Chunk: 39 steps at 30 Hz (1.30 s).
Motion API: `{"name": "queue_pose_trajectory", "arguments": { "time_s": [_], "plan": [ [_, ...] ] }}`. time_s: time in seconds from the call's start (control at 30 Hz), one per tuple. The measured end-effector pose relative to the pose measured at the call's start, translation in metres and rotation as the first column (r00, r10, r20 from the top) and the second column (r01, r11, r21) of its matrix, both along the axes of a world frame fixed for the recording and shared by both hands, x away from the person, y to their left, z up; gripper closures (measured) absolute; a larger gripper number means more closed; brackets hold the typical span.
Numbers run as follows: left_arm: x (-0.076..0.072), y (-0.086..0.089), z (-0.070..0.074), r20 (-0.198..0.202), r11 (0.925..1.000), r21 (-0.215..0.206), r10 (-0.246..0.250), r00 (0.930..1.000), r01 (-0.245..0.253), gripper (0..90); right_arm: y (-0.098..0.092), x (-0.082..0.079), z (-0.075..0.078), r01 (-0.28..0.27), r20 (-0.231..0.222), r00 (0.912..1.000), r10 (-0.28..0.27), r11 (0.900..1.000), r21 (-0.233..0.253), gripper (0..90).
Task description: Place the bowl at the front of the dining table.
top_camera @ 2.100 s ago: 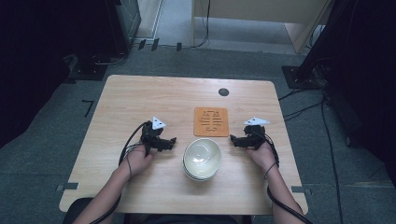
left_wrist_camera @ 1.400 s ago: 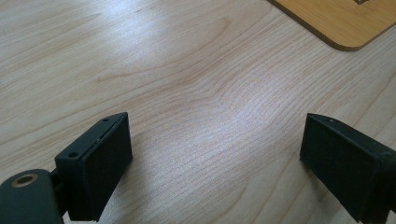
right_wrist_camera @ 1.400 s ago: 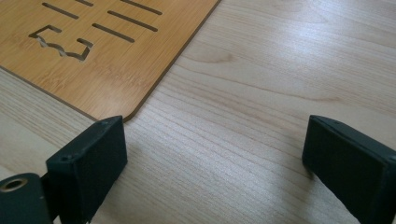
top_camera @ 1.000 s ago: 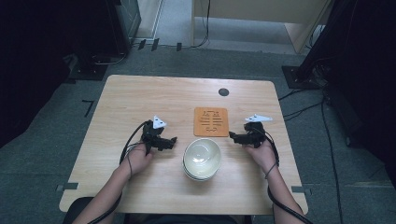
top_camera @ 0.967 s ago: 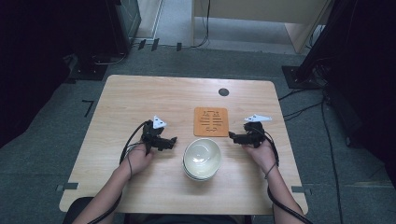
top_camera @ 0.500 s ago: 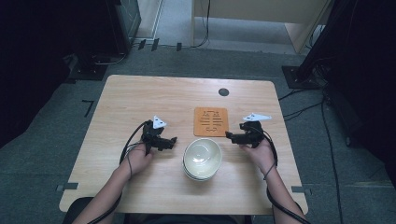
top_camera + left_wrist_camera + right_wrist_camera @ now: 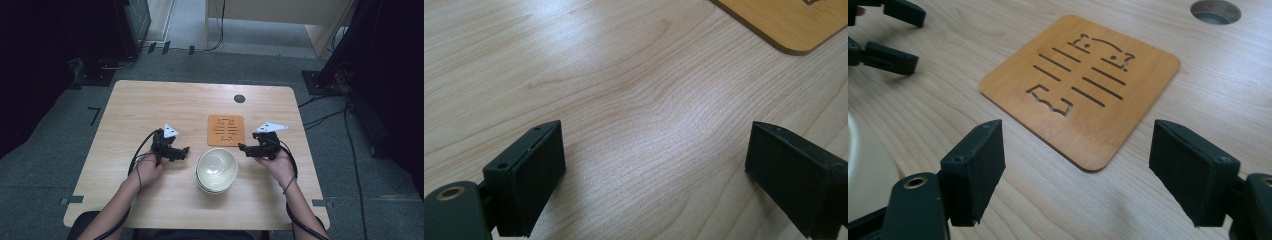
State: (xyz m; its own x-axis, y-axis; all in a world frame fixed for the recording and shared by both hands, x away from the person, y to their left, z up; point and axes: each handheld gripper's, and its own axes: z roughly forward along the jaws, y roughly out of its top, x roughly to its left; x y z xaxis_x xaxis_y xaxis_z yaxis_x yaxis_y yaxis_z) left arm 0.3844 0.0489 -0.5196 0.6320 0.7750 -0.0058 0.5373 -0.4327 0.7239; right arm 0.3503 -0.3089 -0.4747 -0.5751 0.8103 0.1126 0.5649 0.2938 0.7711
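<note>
- High view: a stack of pale bowls sits near the front edge of the tabletop, between the two hands. The left gripper rests low just left of the stack and the right gripper just right of it, both pointing inward. Flanking the bowls this way looks like a ready stance for a lift. A wooden trivet lies flat just behind the bowls, a likely landing spot. A dark round hole is cut in the tabletop farther back.
- Left gripper view: jaws wide apart, holding nothing; bare wood grain between them. A corner of the trivet shows at top right.
- Right gripper view: jaws wide open and empty, aimed across the trivet, whose slotted cut-out pattern faces up. The bowl rim shows at the left edge; the left gripper's jaws show at top left, also spread. The hole lies beyond.
</note>
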Motion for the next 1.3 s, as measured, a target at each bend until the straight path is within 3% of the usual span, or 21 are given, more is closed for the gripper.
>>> {"name": "queue_pose_trajectory", "arguments": {
  "time_s": [0.2, 0.5, 0.87, 1.3],
  "plan": [
    [0.000, 0.000, 0.000, 0.000, 1.0000, 0.001, -0.001, 1.0000, 0.001, 8.8, 0.002, -0.002, 0.005, -0.007, -0.014, 0.9999, 0.007, 0.999, 0.038, 26.1],
    [0.000, 0.000, 0.000, 0.000, 1.0000, 0.001, -0.001, 1.0000, 0.001, 8.8, 0.006, -0.008, 0.010, -0.047, 0.000, 0.9989, 0.047, 0.999, -0.004, 28.9],
    [0.000, 0.000, 0.000, 0.001, 1.0000, 0.001, 0.000, 1.0000, 0.000, 8.8, 0.008, -0.013, 0.022, -0.059, -0.005, 0.9982, 0.059, 0.998, 0.031, 28.9],
    [0.000, 0.000, 0.000, 0.000, 1.0000, 0.000, 0.000, 1.0000, 0.000, 8.8, 0.010, -0.021, 0.039, -0.090, 0.031, 0.9956, 0.089, 0.994, 0.056, 29.6]
  ]
}}
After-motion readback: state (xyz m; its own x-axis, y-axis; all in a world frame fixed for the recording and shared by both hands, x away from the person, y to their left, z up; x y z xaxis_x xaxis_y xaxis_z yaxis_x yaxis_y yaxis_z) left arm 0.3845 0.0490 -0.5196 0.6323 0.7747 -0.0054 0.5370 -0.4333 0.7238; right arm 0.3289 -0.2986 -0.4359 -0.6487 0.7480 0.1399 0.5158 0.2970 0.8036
